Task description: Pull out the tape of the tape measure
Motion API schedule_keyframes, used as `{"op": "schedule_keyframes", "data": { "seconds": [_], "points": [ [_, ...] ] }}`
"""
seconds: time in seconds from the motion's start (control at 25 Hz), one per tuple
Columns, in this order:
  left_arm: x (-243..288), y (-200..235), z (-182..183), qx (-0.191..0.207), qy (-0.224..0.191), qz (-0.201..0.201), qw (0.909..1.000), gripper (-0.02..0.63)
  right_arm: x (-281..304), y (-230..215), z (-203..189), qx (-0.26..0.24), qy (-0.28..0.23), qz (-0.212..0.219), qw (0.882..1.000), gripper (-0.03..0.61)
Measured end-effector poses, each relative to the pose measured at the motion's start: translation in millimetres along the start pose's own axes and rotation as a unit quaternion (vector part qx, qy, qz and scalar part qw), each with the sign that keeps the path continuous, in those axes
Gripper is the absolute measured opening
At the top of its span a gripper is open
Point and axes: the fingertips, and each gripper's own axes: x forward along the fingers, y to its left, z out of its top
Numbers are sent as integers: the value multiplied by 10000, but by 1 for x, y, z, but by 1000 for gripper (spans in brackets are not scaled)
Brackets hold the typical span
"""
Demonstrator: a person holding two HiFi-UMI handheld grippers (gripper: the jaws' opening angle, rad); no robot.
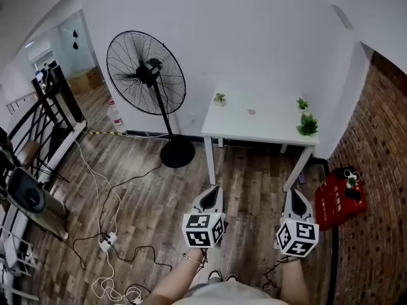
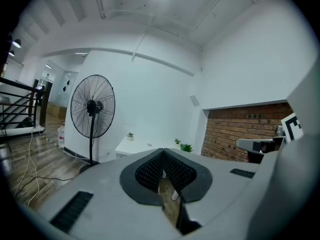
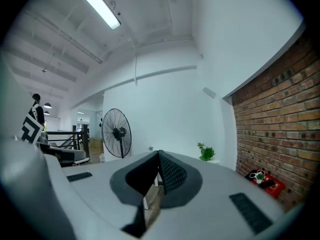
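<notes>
Both arms are held out low in front of the body, forearms roughly parallel. The left gripper (image 1: 213, 187) and right gripper (image 1: 295, 191) sit side by side at about the same height, apart from each other. Both point forward toward the white table (image 1: 254, 129), well short of it and above the wood floor (image 1: 146, 196).

Left gripper (image 2: 163, 151): jaws clenched, tips meeting, nothing between them. Right gripper (image 3: 159, 154): same, jaws pressed together at the tips and empty.

A small grey item (image 1: 251, 112) lies on the surface between the small plant (image 1: 219, 98) and the two plants (image 1: 308, 125) at the right end. It may be the tape measure but is too small to tell, and it is far from both grippers.

A standing fan (image 1: 146, 75) is left of the table. A red box (image 1: 336, 202) lies on the floor by the brick wall.
</notes>
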Motion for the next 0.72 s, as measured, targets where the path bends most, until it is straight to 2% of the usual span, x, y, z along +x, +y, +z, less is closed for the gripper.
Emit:
{"op": "schedule_keyframes", "data": {
  "seconds": [0.12,0.32,0.48,0.72],
  "points": [
    [-2,-1,-2,10,4,2,10000,12,0,6,-5,97,27,147,9998,2],
    [-7,0,0,15,-6,4,10000,12,1,10,-6,80,56,125,9999,2],
    [-10,2,2,9,2,-42,10000,14,-1,11,-9,84,130,80,9998,64],
    [-15,5,6,7,-68,-71,10000,18,-5,11,-12,114,200,-33,9997,123]
  ]
}}
